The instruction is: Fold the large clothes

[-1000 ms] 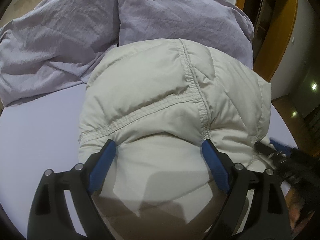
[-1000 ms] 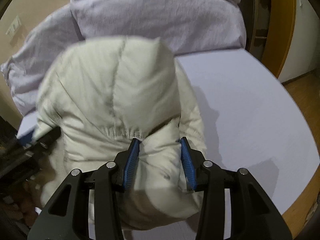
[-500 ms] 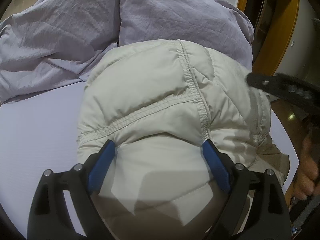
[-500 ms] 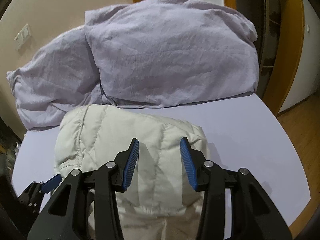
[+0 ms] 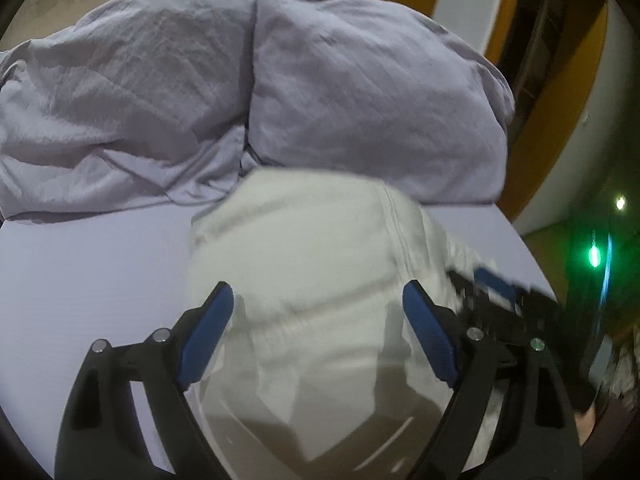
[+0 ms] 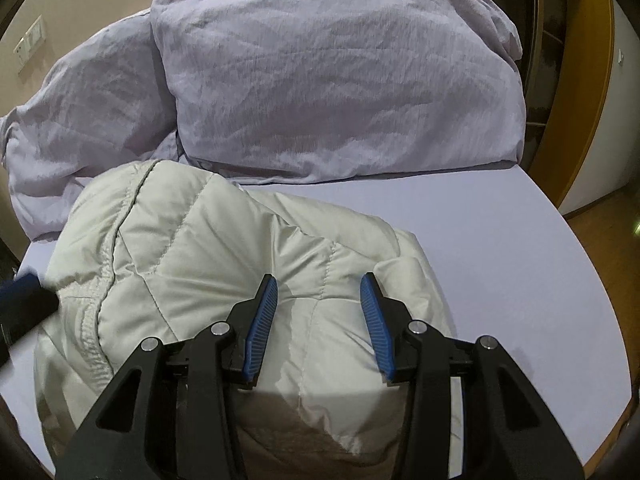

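A cream quilted puffer jacket [image 6: 208, 264] lies bundled on the lilac bed sheet [image 6: 500, 248]. It also shows, blurred, in the left wrist view [image 5: 316, 264]. My left gripper [image 5: 318, 304] is wide open just above the jacket's near part, holding nothing. My right gripper [image 6: 318, 292] is open over the jacket's right side, empty. The right gripper's blue tip [image 5: 492, 284] shows at the jacket's right edge in the left wrist view. The left gripper's tip [image 6: 24, 292] shows at the jacket's left edge in the right wrist view.
Two crumpled lilac pillows [image 6: 332, 76] [image 5: 120, 112] lie at the head of the bed behind the jacket. A wooden door frame [image 6: 580, 80] and wooden floor [image 6: 604, 216] lie to the right. The sheet stretches right of the jacket.
The right gripper let go of the jacket, lifted away, then came back down over its right side. The left gripper pulled back a little; its view is blurred by motion.
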A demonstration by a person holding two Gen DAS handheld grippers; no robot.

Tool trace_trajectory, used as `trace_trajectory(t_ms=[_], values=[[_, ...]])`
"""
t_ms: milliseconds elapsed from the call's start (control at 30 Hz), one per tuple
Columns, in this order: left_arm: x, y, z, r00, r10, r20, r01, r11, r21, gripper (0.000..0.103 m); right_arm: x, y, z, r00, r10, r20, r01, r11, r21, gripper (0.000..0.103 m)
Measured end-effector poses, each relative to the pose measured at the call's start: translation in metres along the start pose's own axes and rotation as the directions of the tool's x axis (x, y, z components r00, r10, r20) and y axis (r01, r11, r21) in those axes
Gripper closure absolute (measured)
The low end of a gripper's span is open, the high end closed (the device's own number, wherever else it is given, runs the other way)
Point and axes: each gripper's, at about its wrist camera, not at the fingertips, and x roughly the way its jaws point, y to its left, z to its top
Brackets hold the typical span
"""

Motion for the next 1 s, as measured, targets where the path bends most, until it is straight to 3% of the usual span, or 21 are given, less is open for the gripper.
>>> trace_trajectory(t_ms=[167,433,600,800,1000], values=[[0.020,0.000,0.014,0.999,0.042,0.001,-0.042,0.999,-0.013,0.017,0.004,-0.002,-0.001,1.000,0.008,0.004,-0.008,1.000,0.006,0.057],[0.045,0.000,0.001,0.996,0.094,0.007,-0.094,0.996,0.013,0.012,0.002,-0.004,0.004,1.000,0.019,-0.003,-0.018,1.000,0.017,0.055],[0.053,0.004,-0.004,0.995,0.099,-0.001,-0.099,0.995,0.010,0.011,-0.003,0.000,0.018,1.000,0.028,0.003,-0.028,0.999,0.025,0.035],[0.058,0.005,-0.005,0.995,0.096,-0.008,-0.096,0.995,0.009,0.010,-0.001,0.005,0.039,0.998,0.011,0.054,-0.012,1.000,0.023,0.034],[0.060,0.004,-0.008,0.997,0.081,0.000,-0.081,0.997,0.005,0.009,0.023,-0.002,0.030,1.000,-0.011,0.024,0.010,0.999,0.039,0.034]])
